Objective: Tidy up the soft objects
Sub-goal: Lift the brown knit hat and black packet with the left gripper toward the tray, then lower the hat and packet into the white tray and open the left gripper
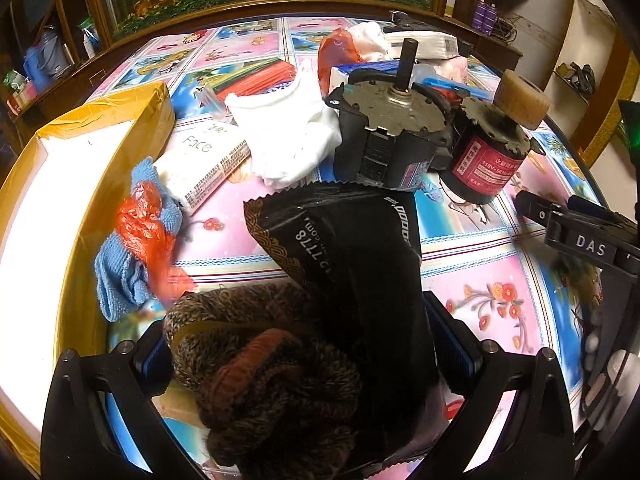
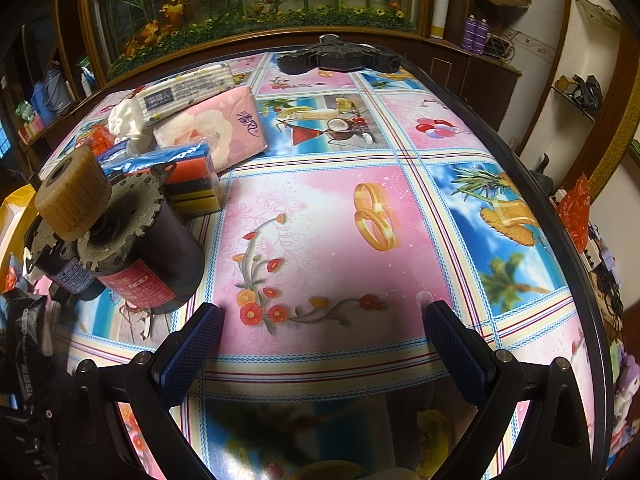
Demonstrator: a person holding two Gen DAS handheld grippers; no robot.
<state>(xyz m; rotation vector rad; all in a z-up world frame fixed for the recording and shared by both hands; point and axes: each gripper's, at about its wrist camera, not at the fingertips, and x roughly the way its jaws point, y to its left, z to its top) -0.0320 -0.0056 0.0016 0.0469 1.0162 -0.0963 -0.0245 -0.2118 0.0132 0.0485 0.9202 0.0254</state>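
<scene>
Two things sit between the fingers of the left gripper point(image 1: 304, 344): a brown knitted piece point(image 1: 256, 364) (a hat or scarf, I cannot tell which) and a black foil bag point(image 1: 352, 256) pressed against it. The jaws are spread fairly wide around this bulky pair, and they seem to be clamped on it, since the wool bulges between the pads. It is probably carried this way because the box point(image 1: 76, 184) with yellow tape lies just to the left, open side up, a likely place for soft items.

Near the box edge lie a blue cloth point(image 1: 120, 276) with a red plastic bag point(image 1: 144, 228) on top, then a tissue pack point(image 1: 204, 164) and a white cloth point(image 1: 292, 136). Two motors point(image 1: 384, 136) stand behind, hard things to leave alone.

Over bare tablecloth point(image 2: 320, 216) the right gripper point(image 2: 324, 344) hangs with jaws wide and nothing in them. A pink tissue pack point(image 2: 224, 128) and sponges point(image 2: 192, 184) lie well ahead on its left, so it is free to fetch them.
</scene>
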